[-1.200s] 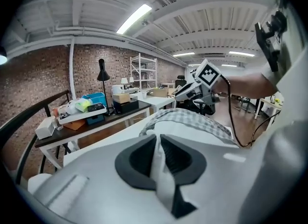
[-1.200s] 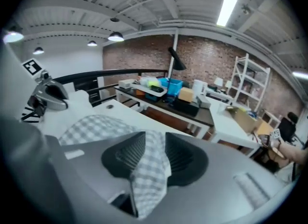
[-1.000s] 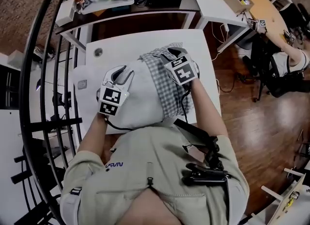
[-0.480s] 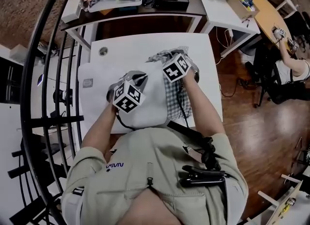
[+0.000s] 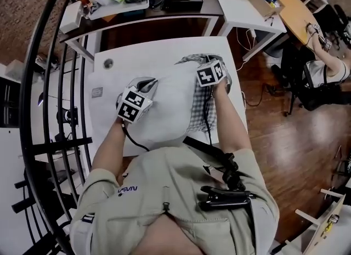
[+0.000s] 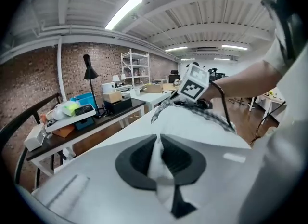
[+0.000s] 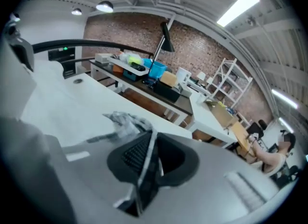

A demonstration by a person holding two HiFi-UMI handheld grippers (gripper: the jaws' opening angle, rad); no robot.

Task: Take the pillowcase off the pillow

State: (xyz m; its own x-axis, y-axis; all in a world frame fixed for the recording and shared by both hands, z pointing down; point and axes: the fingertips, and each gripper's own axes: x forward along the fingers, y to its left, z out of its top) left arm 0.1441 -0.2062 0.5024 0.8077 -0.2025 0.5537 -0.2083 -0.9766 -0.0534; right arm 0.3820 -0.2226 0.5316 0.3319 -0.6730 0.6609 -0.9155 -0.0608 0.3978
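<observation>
**Op:** Both tools have clamped down since a second ago, and the right tool [image 7: 150, 143] has shifted to the far right corner of the pillow [image 5: 170, 106].

**Desk:** What's each one on?

**Op:** My left tool [image 6: 157, 143] is pinched tight on the pillow's white fabric, at the pillow's left side. On the right, the jaws are closing with a fold of the checked pillowcase [image 5: 202, 103] between the pads.

**Desk:** Where's the pillowcase?

**Op:** It's bunched along the pillow's right edge, and the rest of the pillow is bare. Under the pillow is the white counter [image 5: 153, 54].
</observation>
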